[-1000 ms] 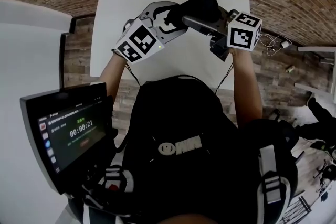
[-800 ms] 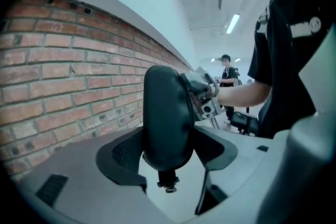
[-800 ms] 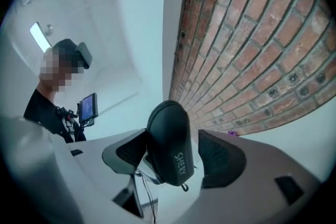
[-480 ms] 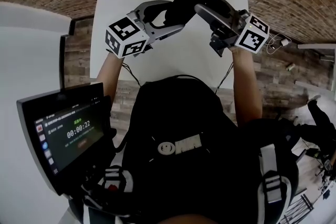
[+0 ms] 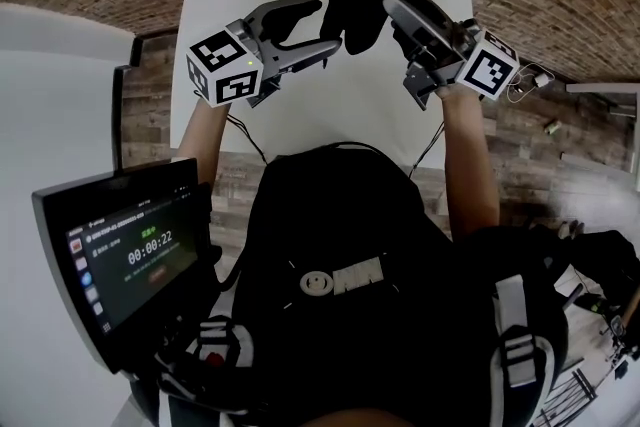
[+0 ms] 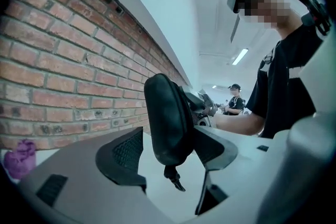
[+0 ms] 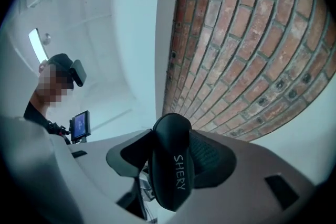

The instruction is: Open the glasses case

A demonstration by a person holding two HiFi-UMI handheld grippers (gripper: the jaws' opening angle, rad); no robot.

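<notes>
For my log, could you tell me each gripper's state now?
Left gripper: open, glasses case between jaws.
Right gripper: closing on the glasses case.

glasses case (image 5: pixel 358 0) | black oval shell, "SHERY" print | zip pull (image 6: pixel 175 181) dangling | aloft above white table (image 5: pixel 330 110)

The glasses case (image 6: pixel 168 118) stands upright between the left gripper's (image 6: pixel 176 147) parted jaws — against the right one, clear of the left — zip pull (image 6: pixel 174 178) dangling at 6 o'clock, purple lump (image 6: pixel 18 157) at 8 o'clock.
</notes>
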